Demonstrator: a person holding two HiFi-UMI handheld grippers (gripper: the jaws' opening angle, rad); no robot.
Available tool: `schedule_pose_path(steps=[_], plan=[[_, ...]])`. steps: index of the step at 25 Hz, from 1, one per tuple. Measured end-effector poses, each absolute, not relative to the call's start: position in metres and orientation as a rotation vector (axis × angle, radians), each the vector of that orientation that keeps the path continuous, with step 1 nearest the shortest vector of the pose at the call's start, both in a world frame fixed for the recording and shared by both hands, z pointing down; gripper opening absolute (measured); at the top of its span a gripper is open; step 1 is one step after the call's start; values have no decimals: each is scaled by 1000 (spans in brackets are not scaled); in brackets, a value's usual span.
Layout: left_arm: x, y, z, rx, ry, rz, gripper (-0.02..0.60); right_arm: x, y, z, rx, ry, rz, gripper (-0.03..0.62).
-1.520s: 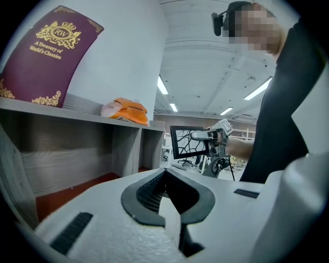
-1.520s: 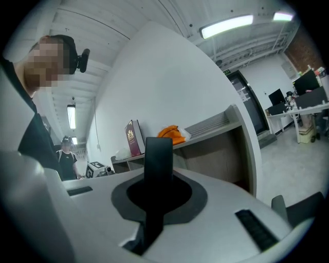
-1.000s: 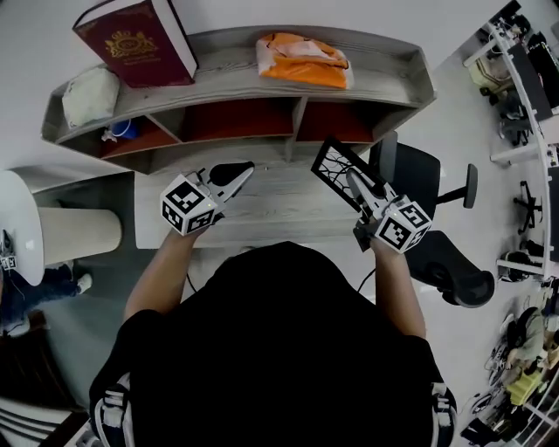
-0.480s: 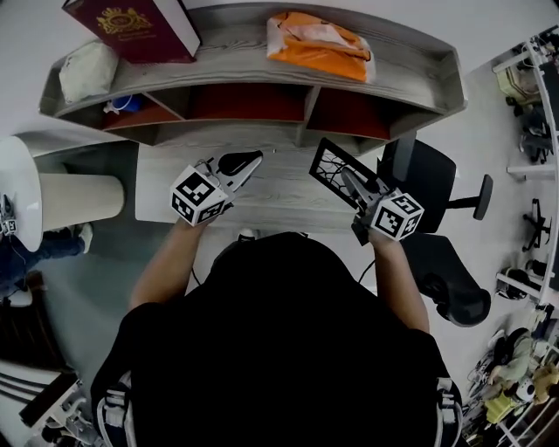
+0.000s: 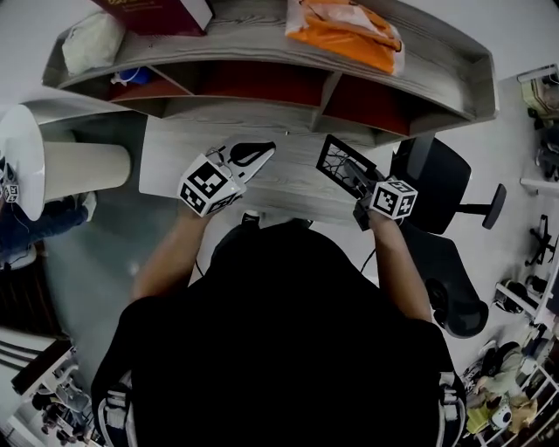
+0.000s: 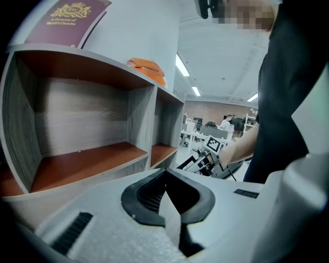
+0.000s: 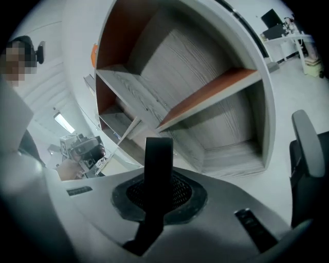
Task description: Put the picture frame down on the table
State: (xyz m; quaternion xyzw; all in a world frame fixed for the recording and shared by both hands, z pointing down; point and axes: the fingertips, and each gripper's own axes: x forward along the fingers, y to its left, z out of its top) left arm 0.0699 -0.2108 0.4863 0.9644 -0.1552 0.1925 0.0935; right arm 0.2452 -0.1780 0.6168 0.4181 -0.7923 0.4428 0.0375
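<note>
The picture frame (image 5: 335, 162) is black, with a white picture of dark branches. It hangs tilted over the right part of the grey wooden table (image 5: 288, 185). My right gripper (image 5: 355, 179) is shut on its near edge. In the right gripper view the frame's black edge (image 7: 158, 154) stands up between the closed pads of my right gripper (image 7: 158, 191). My left gripper (image 5: 258, 154) hovers over the table's middle, shut with nothing in it. In the left gripper view the tips of my left gripper (image 6: 165, 172) meet, and the frame (image 6: 187, 162) shows beyond them.
A shelf unit (image 5: 262, 48) with red-lined compartments stands at the back of the table. On top of it are a maroon book (image 5: 157, 10), an orange bag (image 5: 345, 26) and a white bundle (image 5: 87, 39). A black office chair (image 5: 437, 188) stands at the right, a white round stand (image 5: 35, 148) at the left.
My right gripper has come down toward the table with the picture frame still in it. The left gripper has sunk a little. Both stay shut.
</note>
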Motion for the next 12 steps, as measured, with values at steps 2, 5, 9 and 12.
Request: schedule_pose_path(steps=[2, 5, 9, 12], plan=[[69, -209, 489, 2854, -464, 583, 17, 245, -177, 633, 1271, -2401, 1393, 17], [65, -205, 497, 2830, -470, 604, 17, 244, -174, 651, 1250, -2362, 1419, 17], [58, -203, 511, 2796, -489, 611, 18, 238, -171, 671, 1211, -2324, 1441, 17], [59, -198, 519, 2784, -467, 599, 18, 231, -168, 686, 1171, -2299, 1443, 17]])
